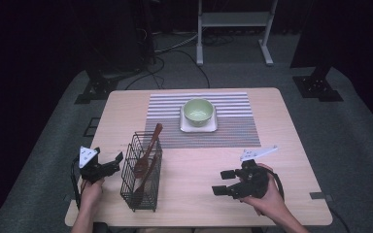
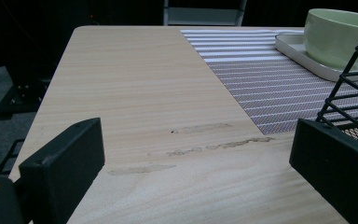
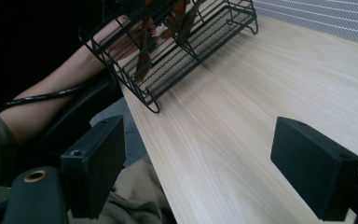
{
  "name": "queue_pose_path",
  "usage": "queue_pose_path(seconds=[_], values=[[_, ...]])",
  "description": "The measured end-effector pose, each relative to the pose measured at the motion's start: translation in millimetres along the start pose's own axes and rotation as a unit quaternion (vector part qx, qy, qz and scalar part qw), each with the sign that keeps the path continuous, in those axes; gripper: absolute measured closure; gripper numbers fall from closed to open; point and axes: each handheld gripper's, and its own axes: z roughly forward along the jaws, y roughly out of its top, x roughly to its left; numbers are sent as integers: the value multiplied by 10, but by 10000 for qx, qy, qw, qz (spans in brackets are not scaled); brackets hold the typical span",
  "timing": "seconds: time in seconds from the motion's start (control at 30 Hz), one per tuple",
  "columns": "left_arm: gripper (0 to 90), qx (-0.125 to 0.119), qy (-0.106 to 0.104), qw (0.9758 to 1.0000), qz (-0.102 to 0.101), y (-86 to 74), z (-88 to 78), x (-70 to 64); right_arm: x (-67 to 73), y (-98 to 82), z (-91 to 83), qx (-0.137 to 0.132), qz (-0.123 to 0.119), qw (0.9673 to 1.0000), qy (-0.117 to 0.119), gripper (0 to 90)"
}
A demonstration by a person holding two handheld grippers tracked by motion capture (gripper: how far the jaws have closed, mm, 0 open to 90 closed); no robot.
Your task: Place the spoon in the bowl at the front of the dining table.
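A black wire basket (image 1: 142, 172) stands at the table's front left with wooden spoons (image 1: 148, 150) leaning in it. My left gripper (image 1: 112, 162) sits just left of the basket, open and holding nothing. In the left gripper view its jaws (image 2: 198, 172) stand wide over bare wood, with the basket (image 2: 354, 88) by the right jaw. My right gripper (image 1: 222, 182) is open at the front right, pointing left toward the basket. The right gripper view has that gripper (image 3: 205, 163) empty above the table, with the basket (image 3: 177, 46) and spoons (image 3: 144, 51) beyond.
A pale green bowl (image 1: 198, 111) sits on a white square tray (image 1: 198, 129) on a striped placemat (image 1: 233, 126) at the table's far middle. A forearm (image 3: 42, 112) lies behind the basket. A white stand (image 1: 233, 19) and black bases (image 1: 94, 87) are on the floor.
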Motion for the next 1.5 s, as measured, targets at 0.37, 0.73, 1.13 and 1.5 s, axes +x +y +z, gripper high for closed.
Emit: queue_pose_path(seconds=[0.37, 0.73, 1.13, 1.5], values=[[22, -18, -13, 10000, -37, -1, -3, 6, 183, 210, 119, 185, -263, 9995, -77, 164], [23, -17, -6, 10000, -39, -1, -2, 6, 262, 371, 184, 199, -361, 9991, -21, 164], [22, -9, -11, 10000, -24, -1, 0, 4, 337, 480, 330, 442, -431, 9981, 72, 164], [23, -16, -19, 10000, -37, -1, -3, 8, 436, 639, 413, 554, -533, 9968, 215, 165]])
